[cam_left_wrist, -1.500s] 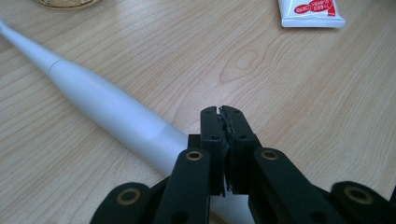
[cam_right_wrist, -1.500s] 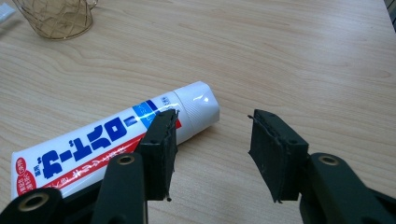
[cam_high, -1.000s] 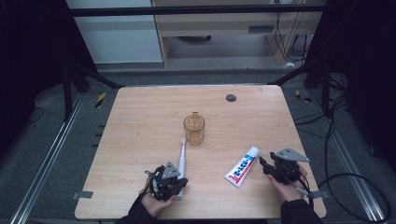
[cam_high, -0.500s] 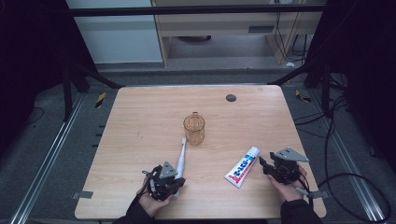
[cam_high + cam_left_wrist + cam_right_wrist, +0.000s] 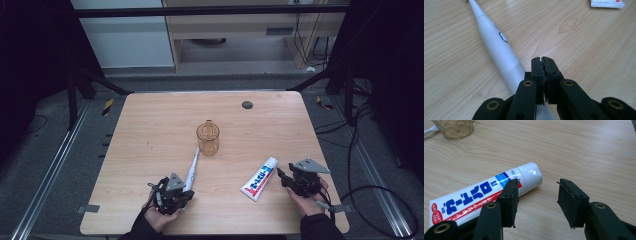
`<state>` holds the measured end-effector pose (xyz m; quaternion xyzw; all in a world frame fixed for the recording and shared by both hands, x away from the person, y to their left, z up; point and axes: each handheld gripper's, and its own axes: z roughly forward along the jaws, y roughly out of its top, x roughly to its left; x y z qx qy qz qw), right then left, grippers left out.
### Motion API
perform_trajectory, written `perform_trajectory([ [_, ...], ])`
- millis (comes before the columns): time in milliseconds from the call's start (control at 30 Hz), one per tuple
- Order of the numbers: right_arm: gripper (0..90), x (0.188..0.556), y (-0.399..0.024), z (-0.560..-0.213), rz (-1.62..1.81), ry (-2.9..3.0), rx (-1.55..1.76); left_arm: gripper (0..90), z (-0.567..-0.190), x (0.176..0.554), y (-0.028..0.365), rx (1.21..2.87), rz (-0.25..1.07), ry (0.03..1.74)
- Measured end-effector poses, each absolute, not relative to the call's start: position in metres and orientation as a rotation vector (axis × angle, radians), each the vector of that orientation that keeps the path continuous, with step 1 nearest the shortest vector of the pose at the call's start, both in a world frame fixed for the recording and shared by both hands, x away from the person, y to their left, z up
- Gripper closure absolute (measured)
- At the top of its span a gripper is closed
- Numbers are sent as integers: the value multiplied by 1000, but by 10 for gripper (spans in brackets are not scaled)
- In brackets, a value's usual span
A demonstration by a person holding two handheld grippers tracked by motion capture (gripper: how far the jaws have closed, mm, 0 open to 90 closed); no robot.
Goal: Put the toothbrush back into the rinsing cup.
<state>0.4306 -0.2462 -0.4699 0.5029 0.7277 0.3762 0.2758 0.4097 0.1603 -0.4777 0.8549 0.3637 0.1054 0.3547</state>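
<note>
A white electric toothbrush [image 5: 192, 167] lies on the wooden table [image 5: 150, 125], its head toward an amber wire-pattern cup [image 5: 208, 137]. My left gripper [image 5: 188, 194] sits at the brush's handle end, shut with nothing between the jaws. In the left gripper view the toothbrush [image 5: 496, 42] runs along the left side of the left gripper [image 5: 543, 60] and passes under its body. A white, blue and red toothpaste tube [image 5: 259, 178] lies right of centre. My right gripper [image 5: 537, 192] stands open beside the tube's cap end; the toothpaste tube [image 5: 474, 195] lies left of the gap, partly behind the left jaw.
A small black disc [image 5: 247, 105] sits in the table near its far edge. The cup [image 5: 454, 128] stands beyond the tube in the right gripper view. The tube's flat end [image 5: 607, 3] appears far off in the left gripper view. A dark floor with cables surrounds the table.
</note>
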Motion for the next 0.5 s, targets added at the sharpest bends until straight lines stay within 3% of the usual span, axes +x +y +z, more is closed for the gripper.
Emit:
perform_trajectory([
  [500,509,431,-246,-471,1009,1955,1357,867,-477,412,176,2192,287,978],
])
